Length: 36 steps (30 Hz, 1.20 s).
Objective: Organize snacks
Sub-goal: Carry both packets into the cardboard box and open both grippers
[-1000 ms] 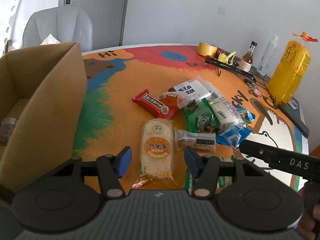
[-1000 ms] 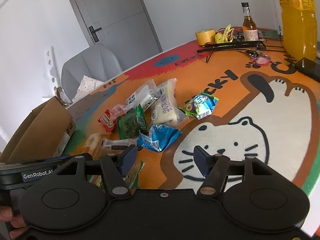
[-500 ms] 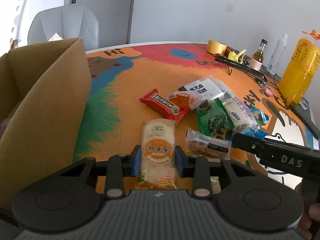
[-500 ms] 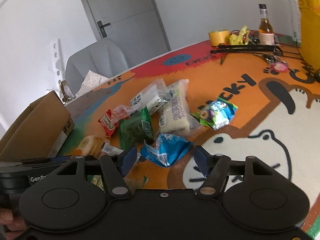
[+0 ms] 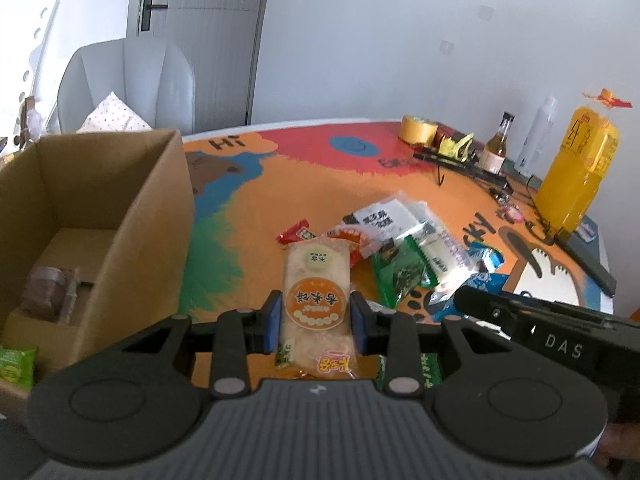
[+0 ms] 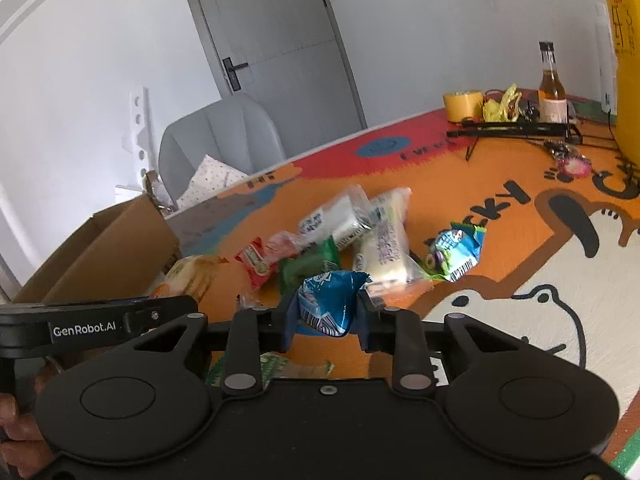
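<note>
Beside the cardboard box (image 5: 100,216), both tools held one snack each.

The left tool (image 5: 316,320) pinched a pale rice-cracker packet (image 5: 316,280) across its width, right of the box's open top, its far end over the red packet (image 5: 296,234). The right tool (image 6: 326,320) was closing its jaws on a crumpled blue packet (image 6: 330,300), pads against its sides, farther right of the box. The other snacks lay in a loose heap on the colourful surface (image 5: 320,184), the green packet (image 5: 400,276) and white packets (image 6: 384,240) among them.
</note>
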Available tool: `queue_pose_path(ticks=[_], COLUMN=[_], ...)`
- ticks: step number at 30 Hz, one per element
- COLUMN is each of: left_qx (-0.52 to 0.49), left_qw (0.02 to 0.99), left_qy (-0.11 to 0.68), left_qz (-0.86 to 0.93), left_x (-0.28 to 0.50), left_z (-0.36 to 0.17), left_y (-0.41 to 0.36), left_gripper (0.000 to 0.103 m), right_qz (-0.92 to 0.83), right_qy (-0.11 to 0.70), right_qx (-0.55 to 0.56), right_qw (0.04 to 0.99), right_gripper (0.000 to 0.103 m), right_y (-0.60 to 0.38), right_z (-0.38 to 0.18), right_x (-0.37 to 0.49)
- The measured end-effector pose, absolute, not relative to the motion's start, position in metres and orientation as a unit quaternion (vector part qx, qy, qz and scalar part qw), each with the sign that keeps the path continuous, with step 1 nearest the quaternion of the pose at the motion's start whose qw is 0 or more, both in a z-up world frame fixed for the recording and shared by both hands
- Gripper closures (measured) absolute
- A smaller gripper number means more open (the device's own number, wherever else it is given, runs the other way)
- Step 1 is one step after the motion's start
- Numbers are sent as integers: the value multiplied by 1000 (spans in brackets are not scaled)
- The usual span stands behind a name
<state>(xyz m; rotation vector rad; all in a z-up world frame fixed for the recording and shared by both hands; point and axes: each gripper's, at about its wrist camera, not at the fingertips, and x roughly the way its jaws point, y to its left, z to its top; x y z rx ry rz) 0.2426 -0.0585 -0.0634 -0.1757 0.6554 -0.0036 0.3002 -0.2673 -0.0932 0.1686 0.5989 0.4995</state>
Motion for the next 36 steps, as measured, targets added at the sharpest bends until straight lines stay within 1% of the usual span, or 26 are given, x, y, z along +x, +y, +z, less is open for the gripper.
queue_pose_path(ticks=[18, 29, 36], left_qx=[-89, -97, -111], left_qw=[959, 962, 959], left_qy=[268, 251, 252], left_qz=[18, 47, 66], left_x=[210, 196, 193], left_z=[-18, -4, -7], left_y=[-26, 6, 29], left_gripper=[69, 69, 69], right_qz=[278, 307, 321], right_qy=[254, 237, 235], right_qx=[76, 57, 47], right_qw=[923, 920, 916], right_gripper=[76, 76, 76], right_y=[-232, -196, -175], right_z=[-54, -37, -31], right_x=[285, 281, 279])
